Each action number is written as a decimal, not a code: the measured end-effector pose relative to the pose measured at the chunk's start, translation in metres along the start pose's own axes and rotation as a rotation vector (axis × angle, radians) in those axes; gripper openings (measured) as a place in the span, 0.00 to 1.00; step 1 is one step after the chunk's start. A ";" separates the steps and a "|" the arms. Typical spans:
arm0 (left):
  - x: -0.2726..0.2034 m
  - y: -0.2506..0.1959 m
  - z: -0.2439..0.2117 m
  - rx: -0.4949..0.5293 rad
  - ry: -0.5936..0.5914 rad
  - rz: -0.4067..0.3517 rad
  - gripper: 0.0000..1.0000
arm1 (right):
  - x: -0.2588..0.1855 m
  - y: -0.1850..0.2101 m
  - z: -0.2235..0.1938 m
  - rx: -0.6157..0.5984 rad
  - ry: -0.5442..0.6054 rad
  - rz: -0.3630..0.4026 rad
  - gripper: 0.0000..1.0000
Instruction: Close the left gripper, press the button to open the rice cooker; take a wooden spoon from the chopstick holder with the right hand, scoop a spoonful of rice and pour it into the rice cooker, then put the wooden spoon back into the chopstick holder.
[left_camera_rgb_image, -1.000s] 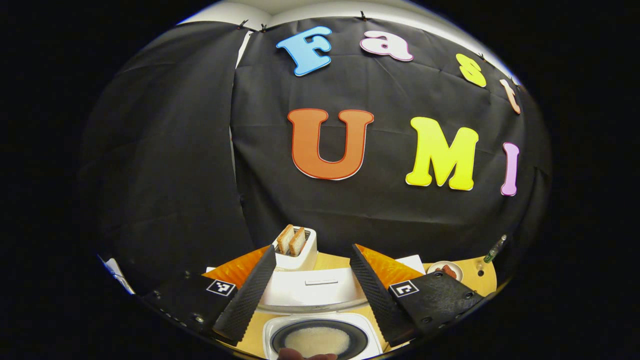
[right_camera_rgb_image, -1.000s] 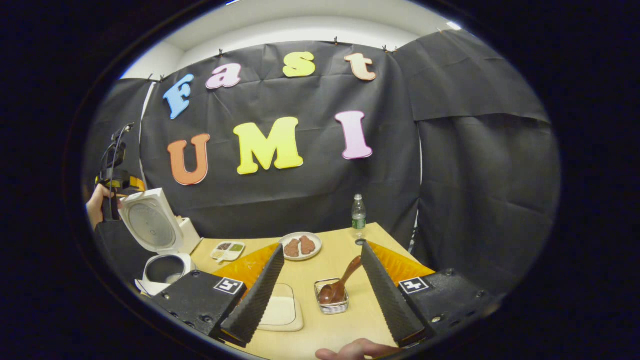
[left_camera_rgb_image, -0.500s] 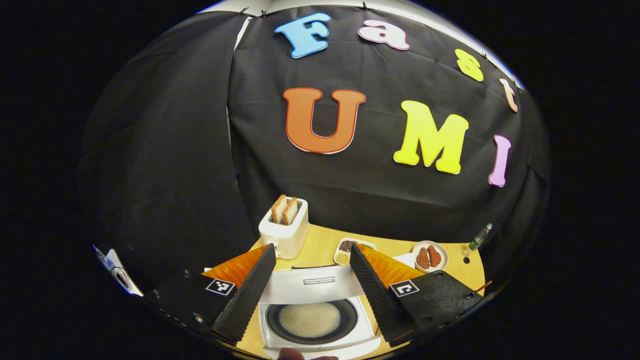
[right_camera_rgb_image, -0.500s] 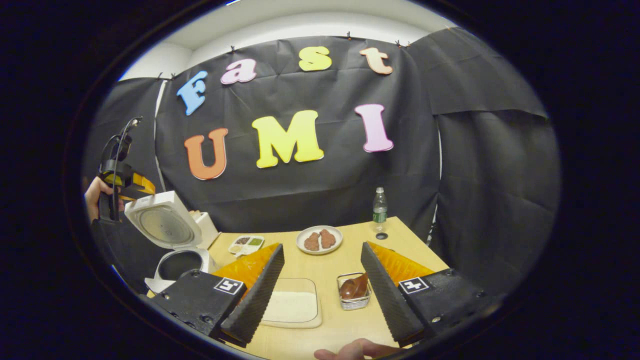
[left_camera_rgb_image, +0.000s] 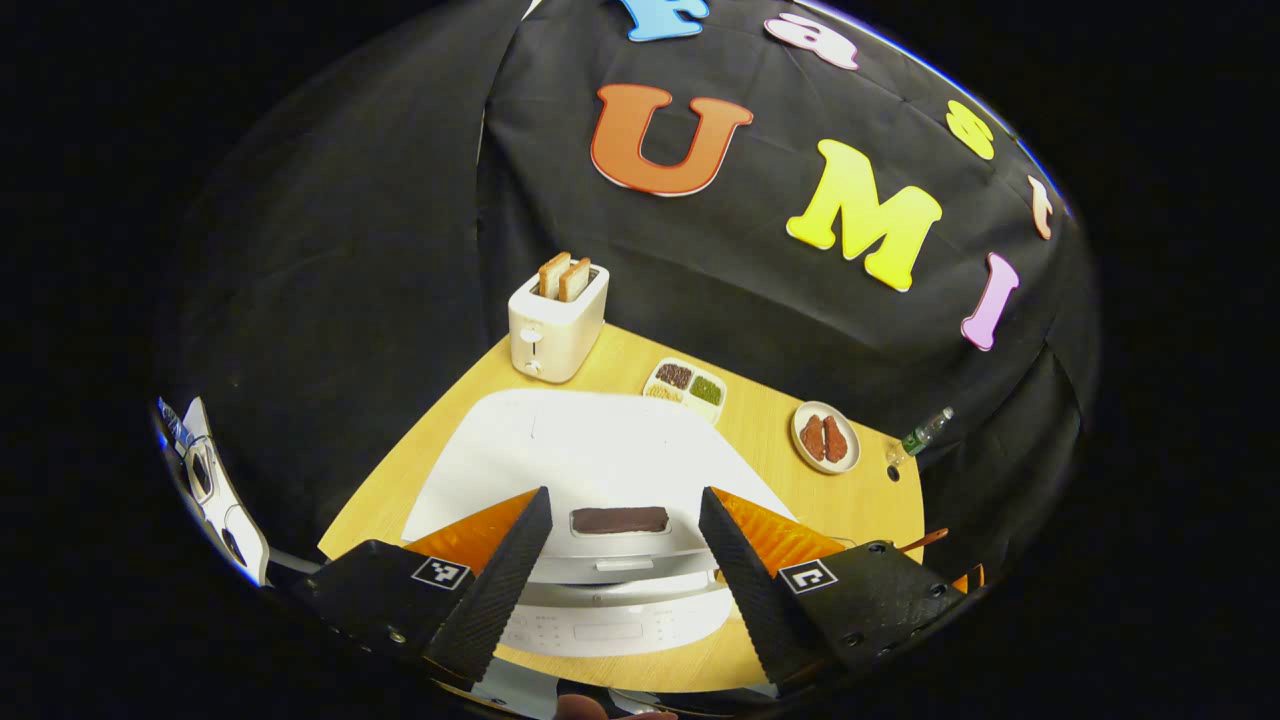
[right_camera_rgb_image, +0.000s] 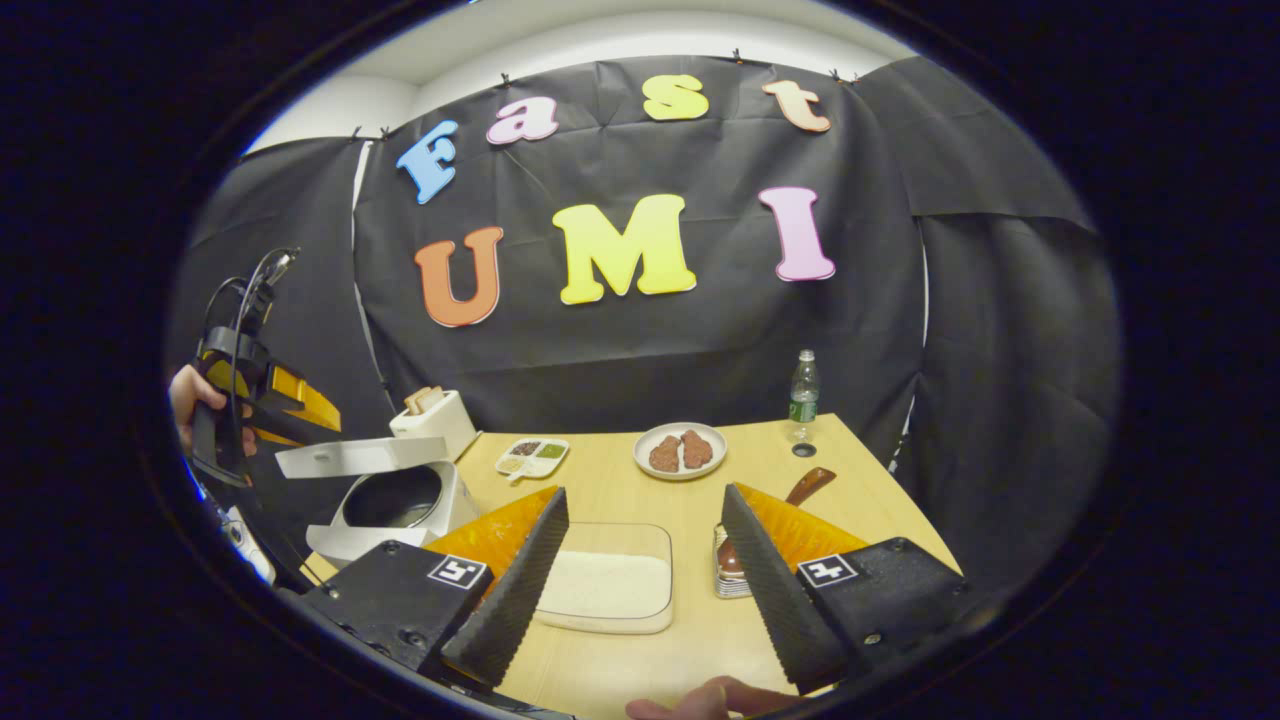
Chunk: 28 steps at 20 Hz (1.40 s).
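My left hand-held gripper (left_camera_rgb_image: 620, 560) hovers spread above rice cooker (left_camera_rgb_image: 600, 480) at counter's (left_camera_rgb_image: 860, 500) near-left corner, lid half-lowered. My right hand-held gripper (right_camera_rgb_image: 640, 560) spread, empty; rice tray (right_camera_rgb_image: 608, 588) between fingers, wooden spoon (right_camera_rgb_image: 790, 495) in chopstick holder (right_camera_rgb_image: 728, 580) by right finger. No brand legible.

A light wooden counter (right_camera_rgb_image: 700, 500) carries everything. Between the right claw's (right_camera_rgb_image: 645, 560) fingers lies a clear tray of rice (right_camera_rgb_image: 608, 588); just beside its right finger stands the chopstick holder (right_camera_rgb_image: 728, 575). Beyond sit a plate (right_camera_rgb_image: 680, 452), a bottle (right_camera_rgb_image: 803, 398), and a divided dish (right_camera_rgb_image: 532, 456). Far left stand the rice cooker (right_camera_rgb_image: 400, 500) and toaster (right_camera_rgb_image: 432, 420).
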<state>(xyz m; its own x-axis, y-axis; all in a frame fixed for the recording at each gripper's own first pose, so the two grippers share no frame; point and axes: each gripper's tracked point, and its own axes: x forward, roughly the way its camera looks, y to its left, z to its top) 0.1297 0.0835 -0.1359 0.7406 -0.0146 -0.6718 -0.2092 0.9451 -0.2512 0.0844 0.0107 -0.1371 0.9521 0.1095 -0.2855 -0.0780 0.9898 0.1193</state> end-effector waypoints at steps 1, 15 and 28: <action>0.003 0.001 -0.009 -0.004 0.024 0.006 0.96 | 0.001 0.000 -0.001 0.001 0.004 0.004 0.99; 0.040 0.017 -0.077 -0.097 0.254 0.093 0.98 | 0.029 -0.020 -0.013 0.028 0.058 0.059 0.98; 0.045 0.022 -0.082 -0.020 0.301 0.217 0.96 | 0.075 -0.035 0.008 0.023 0.051 0.207 0.96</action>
<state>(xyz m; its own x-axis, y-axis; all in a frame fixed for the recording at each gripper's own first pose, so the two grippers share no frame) 0.1063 0.0766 -0.2287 0.4571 0.0877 -0.8851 -0.3556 0.9301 -0.0916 0.1609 -0.0169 -0.1547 0.9001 0.3156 -0.3004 -0.2632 0.9433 0.2024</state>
